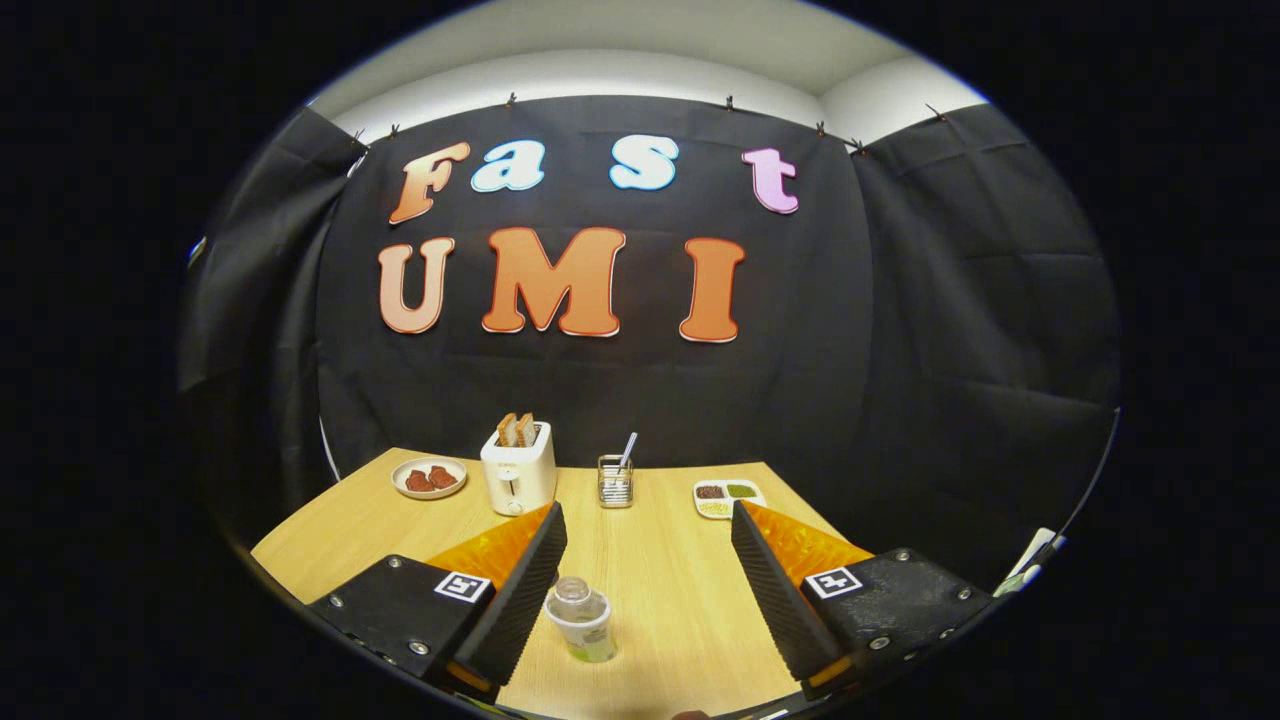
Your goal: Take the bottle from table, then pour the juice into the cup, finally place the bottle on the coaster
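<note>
The gripper [648,520] is standing wide, its two black ribbed fingers [520,590] spread apart and pressing on nothing. The small clear plastic bottle with a pale label band [580,618] is standing upright on the light wooden table [670,580], between the fingers and close to the left one; whether it is touching that finger cannot be told.

Handling, as a judgement: the bottle is looking light and thin-walled, so it is likely to flex under hard pressure and to slide on smooth plastic. The labelled lower body is offering the best hold, below the narrower neck. The ribbed pads are likely helping against slip. The amount of juice inside is not clear from this angle.

Containers beyond the fingers:
- A cream toaster [518,470] is holding two slices of toast.
- A round pale plate [429,477] beside it is carrying two reddish-brown pieces.
- A small wire-and-glass holder [615,482] is containing a light stick or straw.
- A white divided tray [727,497] is showing brown, green and pale yellow portions.

The bottle is not yet gripped; the fingers need centring around it before closing.
</note>
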### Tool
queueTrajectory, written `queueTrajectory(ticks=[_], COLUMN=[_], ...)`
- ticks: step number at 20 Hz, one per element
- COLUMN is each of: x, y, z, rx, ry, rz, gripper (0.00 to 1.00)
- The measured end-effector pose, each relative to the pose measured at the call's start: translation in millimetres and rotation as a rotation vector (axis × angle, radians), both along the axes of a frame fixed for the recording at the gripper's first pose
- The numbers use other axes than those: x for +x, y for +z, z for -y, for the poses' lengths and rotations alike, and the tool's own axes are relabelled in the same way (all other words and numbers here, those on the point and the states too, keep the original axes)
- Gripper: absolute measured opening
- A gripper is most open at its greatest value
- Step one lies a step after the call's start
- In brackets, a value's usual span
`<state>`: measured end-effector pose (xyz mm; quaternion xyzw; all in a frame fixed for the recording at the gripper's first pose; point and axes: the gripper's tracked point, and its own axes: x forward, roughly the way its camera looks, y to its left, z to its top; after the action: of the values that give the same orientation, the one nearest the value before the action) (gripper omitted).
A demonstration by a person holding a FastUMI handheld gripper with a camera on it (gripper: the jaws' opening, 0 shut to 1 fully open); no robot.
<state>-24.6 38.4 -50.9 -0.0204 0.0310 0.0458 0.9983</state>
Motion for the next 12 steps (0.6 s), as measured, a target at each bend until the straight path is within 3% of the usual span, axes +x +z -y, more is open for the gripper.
queueTrajectory(ticks=[12], x=[18], y=[-119], z=[-40], rx=[-0.028], ry=[0.08], rz=[-0.192], gripper=[0.99])
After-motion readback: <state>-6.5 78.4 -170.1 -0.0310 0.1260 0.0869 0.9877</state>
